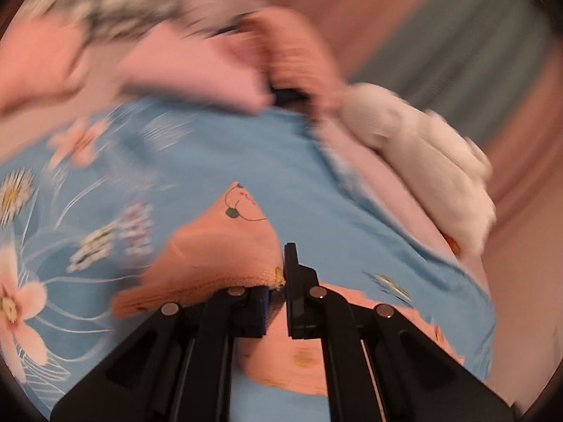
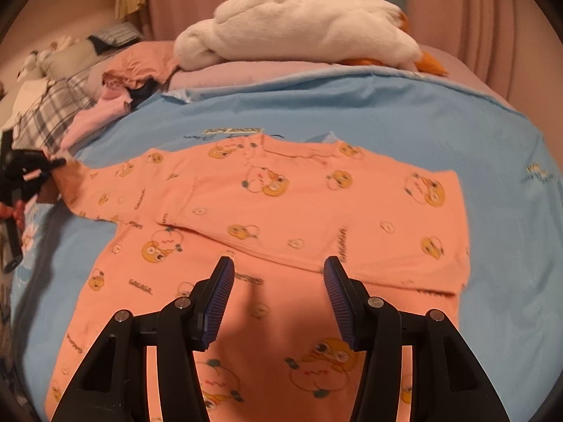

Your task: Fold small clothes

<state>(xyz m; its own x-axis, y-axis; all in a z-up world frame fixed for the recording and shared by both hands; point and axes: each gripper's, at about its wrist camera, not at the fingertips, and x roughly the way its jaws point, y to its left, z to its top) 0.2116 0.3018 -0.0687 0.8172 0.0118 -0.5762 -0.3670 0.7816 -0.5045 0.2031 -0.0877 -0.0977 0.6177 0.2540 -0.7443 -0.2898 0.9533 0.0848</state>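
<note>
Left wrist view, blurred: the left gripper (image 1: pixel 278 281) is pressed together, pinching the hem of the orange duck-print shirt (image 1: pixel 218 246), which lifts in a peak over the blue floral bedsheet (image 1: pixel 211 154). Beyond the shirt lie a heap of pink clothes (image 1: pixel 183 70) and a white plush toy (image 1: pixel 429 161).

Right wrist view: the right gripper (image 2: pixel 278 281) hangs spread and empty above the shirt (image 2: pixel 281 204), one sleeve folded across its front. At the shirt's far left sleeve, the left gripper (image 2: pixel 31 172) clamps the cuff. The plush toy (image 2: pixel 302 24) lies beyond the shirt.
</note>
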